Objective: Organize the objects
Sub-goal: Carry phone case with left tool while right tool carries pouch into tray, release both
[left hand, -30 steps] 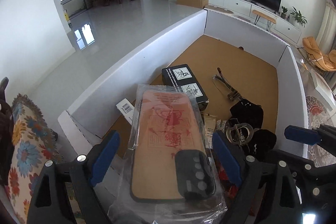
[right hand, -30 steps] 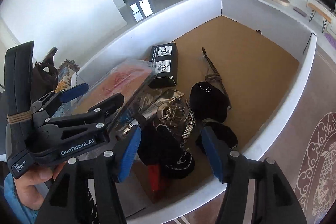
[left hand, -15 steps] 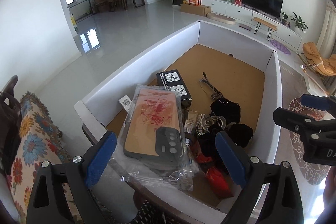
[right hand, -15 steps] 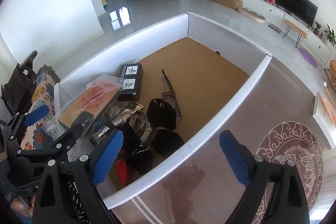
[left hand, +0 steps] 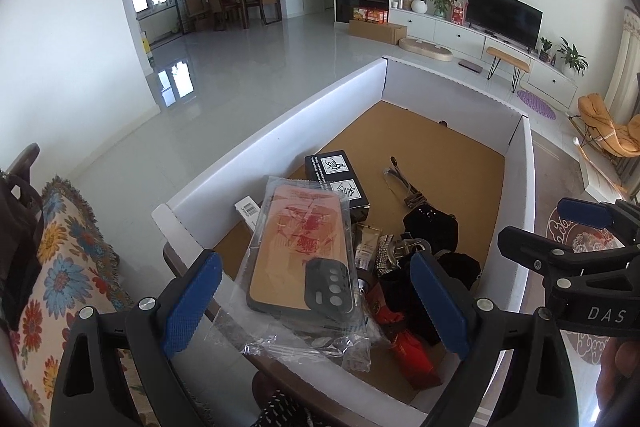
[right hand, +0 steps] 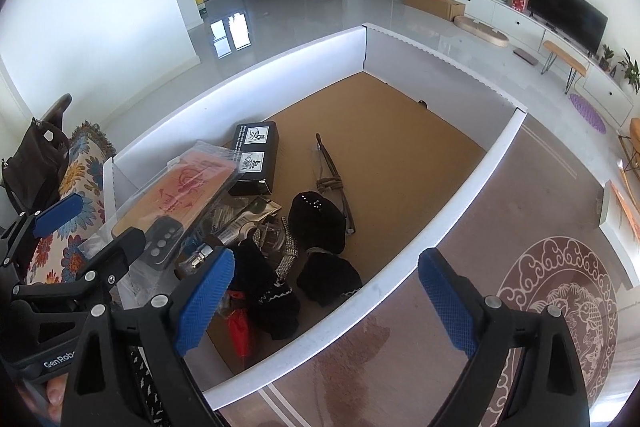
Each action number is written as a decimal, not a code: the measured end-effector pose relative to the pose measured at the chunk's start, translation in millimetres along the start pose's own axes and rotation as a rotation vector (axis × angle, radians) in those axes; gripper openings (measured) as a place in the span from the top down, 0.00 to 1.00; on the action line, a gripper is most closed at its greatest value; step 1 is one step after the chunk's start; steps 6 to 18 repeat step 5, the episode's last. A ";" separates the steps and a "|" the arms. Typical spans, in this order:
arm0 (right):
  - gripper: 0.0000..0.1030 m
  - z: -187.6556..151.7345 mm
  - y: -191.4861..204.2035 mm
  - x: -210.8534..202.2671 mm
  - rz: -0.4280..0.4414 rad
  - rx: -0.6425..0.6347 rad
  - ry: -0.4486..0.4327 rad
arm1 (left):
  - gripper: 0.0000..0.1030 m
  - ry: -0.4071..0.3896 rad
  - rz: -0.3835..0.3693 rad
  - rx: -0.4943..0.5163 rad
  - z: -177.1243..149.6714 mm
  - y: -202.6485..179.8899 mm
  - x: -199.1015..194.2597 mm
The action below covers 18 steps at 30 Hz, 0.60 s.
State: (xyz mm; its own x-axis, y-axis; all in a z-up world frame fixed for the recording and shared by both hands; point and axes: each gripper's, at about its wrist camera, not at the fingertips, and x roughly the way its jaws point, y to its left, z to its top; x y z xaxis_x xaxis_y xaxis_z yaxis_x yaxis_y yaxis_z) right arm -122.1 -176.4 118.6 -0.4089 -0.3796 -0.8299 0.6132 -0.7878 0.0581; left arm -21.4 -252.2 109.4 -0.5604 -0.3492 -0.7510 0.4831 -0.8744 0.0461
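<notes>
A white-walled cardboard box [left hand: 280,131] [right hand: 280,67] holds a pile at its near end. On top of the pile lies a bagged orange phone case [left hand: 304,251] [right hand: 180,199], propped against a black carton [left hand: 338,179] [right hand: 256,155]. Beside them lie black pouches [left hand: 430,231] [right hand: 318,227], a rhinestone buckle [right hand: 276,239] and a red packet [left hand: 408,347] [right hand: 240,327]. My left gripper [left hand: 316,303] [right hand: 94,227] hangs open above the case, not touching it. Over the box's near right wall, my right gripper [right hand: 326,303] [left hand: 548,227] stands wide open and holds nothing.
The far half of the box floor is bare brown cardboard, apart from a thin strap-like item [right hand: 332,179]. A floral cushion [left hand: 60,267] and a dark bag [right hand: 36,159] sit to the left. A patterned rug [right hand: 560,307] lies to the right.
Both grippers rose and drew back from the pile. The left one, which framed the phone case closely, now hangs clear of it. The right gripper's jaws spread wider.
</notes>
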 end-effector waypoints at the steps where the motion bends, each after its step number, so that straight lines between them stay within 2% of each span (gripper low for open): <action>1: 0.09 -0.3 -0.6 0.1 0.001 0.002 0.000 | 0.07 0.006 -0.002 -0.002 0.1 0.0 2.1; 18: 0.09 -0.4 -1.7 0.9 0.005 0.011 -0.001 | 0.07 -0.001 -0.006 -0.024 -1.2 2.8 2.8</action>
